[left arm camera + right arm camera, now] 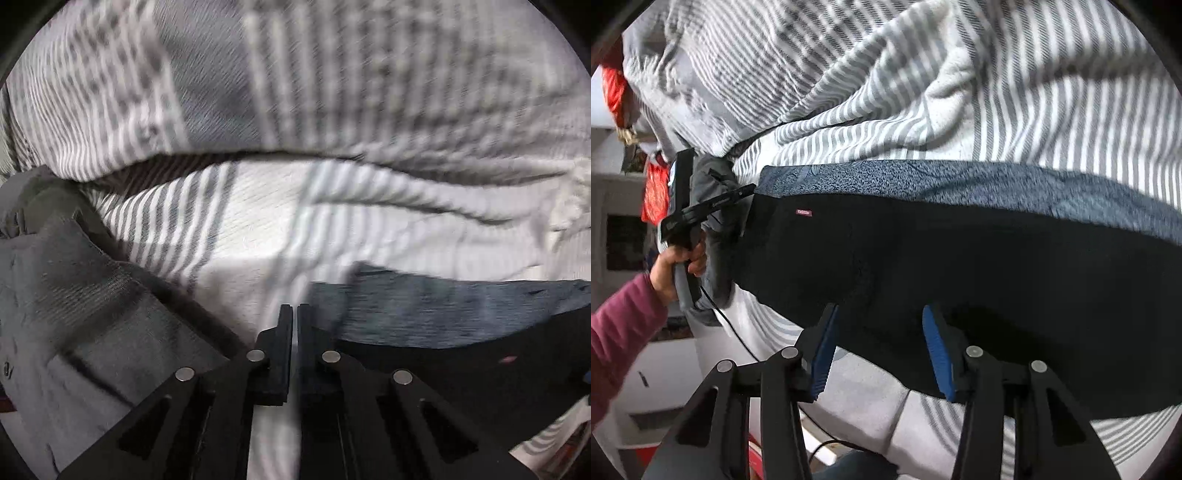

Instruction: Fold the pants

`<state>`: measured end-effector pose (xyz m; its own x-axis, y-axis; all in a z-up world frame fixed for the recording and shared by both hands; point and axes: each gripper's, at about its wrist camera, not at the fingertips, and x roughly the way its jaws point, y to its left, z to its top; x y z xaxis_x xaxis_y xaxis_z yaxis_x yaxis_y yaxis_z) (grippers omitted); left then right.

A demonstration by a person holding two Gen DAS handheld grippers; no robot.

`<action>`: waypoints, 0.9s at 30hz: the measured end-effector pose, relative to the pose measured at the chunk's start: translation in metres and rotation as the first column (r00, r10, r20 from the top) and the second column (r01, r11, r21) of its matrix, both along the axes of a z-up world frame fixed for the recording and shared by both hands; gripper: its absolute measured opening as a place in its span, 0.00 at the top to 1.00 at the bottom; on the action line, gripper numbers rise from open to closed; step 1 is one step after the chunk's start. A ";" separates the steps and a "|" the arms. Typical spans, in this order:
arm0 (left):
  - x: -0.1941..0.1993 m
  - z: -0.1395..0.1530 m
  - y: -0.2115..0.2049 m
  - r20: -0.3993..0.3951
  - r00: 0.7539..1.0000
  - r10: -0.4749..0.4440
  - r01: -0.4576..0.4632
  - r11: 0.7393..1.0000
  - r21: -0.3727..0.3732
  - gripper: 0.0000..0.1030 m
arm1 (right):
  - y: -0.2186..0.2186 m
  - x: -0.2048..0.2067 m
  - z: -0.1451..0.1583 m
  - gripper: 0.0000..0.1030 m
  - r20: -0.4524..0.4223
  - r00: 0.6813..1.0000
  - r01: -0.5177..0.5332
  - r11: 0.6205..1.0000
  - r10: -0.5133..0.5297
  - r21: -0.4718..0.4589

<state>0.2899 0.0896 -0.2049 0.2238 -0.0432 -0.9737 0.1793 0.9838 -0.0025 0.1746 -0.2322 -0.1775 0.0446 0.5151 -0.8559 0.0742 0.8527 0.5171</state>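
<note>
Black pants (923,258) lie flat across the striped blanket (1034,110), a blue-grey speckled inner layer (960,181) showing along their far edge and a small red label (804,212) near the left end. My right gripper (881,308) hovers open over the pants' near edge, and its blue pads (827,350) are clear of the cloth. In the left wrist view my left gripper (294,308) is shut, its tips just left of the pants' edge (424,314); I see no cloth between its fingers. From the right wrist view the left gripper (748,191) sits at the pants' left corner.
A crumpled grey garment (74,295) lies left of the pants. A hand (679,266) in a maroon sleeve (620,332) holds the left gripper, and a black cable (738,336) hangs from it. Red items (613,88) and white furniture (657,387) stand beyond the bed's left edge.
</note>
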 end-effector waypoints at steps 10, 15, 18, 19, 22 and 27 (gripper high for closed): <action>-0.069 0.045 -0.144 -0.018 0.974 -0.224 0.218 0.962 -0.167 0.99 | -0.065 -0.039 0.009 0.24 -0.009 0.980 0.198 0.980 -0.198 -0.022; -0.111 0.035 -0.226 -0.098 0.958 -0.269 0.236 0.936 -0.261 0.99 | -0.108 -0.072 0.007 0.22 -0.023 0.952 0.306 0.952 -0.307 -0.012; -0.122 0.021 -0.261 -0.162 0.951 -0.264 0.215 0.939 -0.270 0.99 | -0.133 -0.090 0.009 0.20 -0.012 0.933 0.359 0.933 -0.359 -0.012; -0.128 0.026 -0.268 -0.157 0.952 -0.263 0.216 0.939 -0.266 0.99 | -0.142 -0.097 0.012 0.20 -0.003 0.927 0.376 0.926 -0.376 -0.014; -0.140 0.022 -0.299 -0.136 0.948 -0.287 0.253 0.941 -0.224 0.98 | -0.167 -0.111 0.016 0.19 0.014 0.909 0.416 0.909 -0.416 -0.027; -0.151 0.034 -0.292 -0.038 0.974 -0.223 0.216 0.966 -0.140 0.04 | -0.177 -0.123 0.016 0.18 0.004 0.917 0.398 0.916 -0.398 0.056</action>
<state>0.1386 -0.2020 -0.1705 0.1429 -0.2166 -0.9657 0.3871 0.9102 -0.1469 0.0513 -0.4096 -0.1611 0.2677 0.4964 -0.8258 0.3938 0.7259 0.5640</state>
